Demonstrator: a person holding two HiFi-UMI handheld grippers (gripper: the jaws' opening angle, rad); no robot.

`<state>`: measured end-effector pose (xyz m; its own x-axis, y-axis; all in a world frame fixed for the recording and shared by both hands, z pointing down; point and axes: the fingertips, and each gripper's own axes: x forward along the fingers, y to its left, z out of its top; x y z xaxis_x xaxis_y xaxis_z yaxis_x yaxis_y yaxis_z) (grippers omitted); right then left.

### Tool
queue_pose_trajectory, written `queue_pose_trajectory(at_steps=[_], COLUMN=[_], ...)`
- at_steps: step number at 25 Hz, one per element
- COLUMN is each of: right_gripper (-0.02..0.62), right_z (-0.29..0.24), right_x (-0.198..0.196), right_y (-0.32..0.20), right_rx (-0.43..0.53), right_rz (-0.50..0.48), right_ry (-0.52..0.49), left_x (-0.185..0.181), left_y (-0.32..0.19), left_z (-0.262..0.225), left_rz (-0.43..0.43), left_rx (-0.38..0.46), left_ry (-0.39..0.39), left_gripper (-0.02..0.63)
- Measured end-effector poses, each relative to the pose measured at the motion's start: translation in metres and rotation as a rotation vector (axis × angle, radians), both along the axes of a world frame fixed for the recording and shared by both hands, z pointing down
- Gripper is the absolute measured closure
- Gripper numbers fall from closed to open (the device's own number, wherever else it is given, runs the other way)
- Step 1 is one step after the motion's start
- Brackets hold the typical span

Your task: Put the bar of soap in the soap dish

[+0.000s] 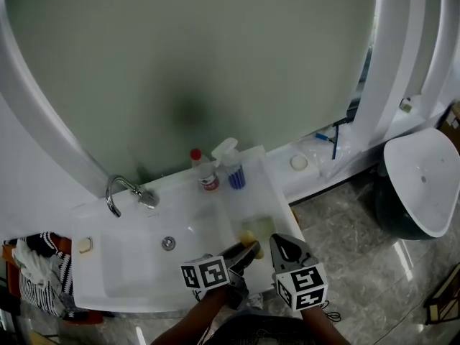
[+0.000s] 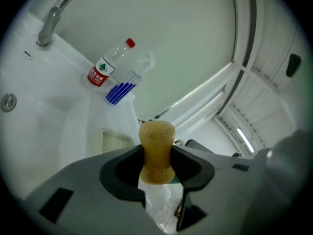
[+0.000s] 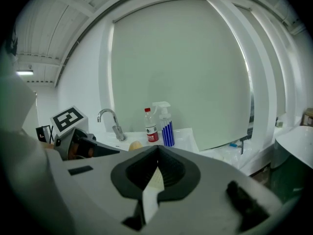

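We hold the bar of soap point(image 2: 156, 141) in the left tongs point(image 2: 157, 166), short of the soap dish point(image 2: 115, 141); right tongs point(image 3: 157, 165) closed, empty. Risk: slick soap slips from the narrow pinch, drops into sink point(image 1: 129, 264).

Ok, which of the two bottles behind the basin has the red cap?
The clear water bottle with the red label, on the tap side. The spray bottle beside it has a white trigger head and blue stripes.
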<state>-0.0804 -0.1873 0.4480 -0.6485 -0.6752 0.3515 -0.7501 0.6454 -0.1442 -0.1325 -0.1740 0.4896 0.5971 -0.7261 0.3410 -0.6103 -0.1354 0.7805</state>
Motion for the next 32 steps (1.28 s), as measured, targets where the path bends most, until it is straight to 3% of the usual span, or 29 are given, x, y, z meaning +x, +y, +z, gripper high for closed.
queue_pose_trajectory(at_steps=[9, 25, 32], right_gripper=[0.583, 0.583, 0.584], right_z=[0.009, 0.019, 0.023], right_x=[-0.009, -0.005, -0.007], right_y=[-0.018, -0.044, -0.047], right_rx=[-0.018, -0.03, -0.035], right_rz=[0.05, 0.139, 0.159], right_ry=[0.005, 0.02, 0.028], left_x=[-0.01, -0.007, -0.001], left_y=[-0.02, -0.053, -0.058], left_z=[0.017, 0.048, 0.064], left_rz=[0.166, 0.57, 0.734], left_rx=[0.008, 0.079, 0.107], left_ry=[-0.208, -0.619, -0.731], left_gripper=[0.422, 0.422, 0.422])
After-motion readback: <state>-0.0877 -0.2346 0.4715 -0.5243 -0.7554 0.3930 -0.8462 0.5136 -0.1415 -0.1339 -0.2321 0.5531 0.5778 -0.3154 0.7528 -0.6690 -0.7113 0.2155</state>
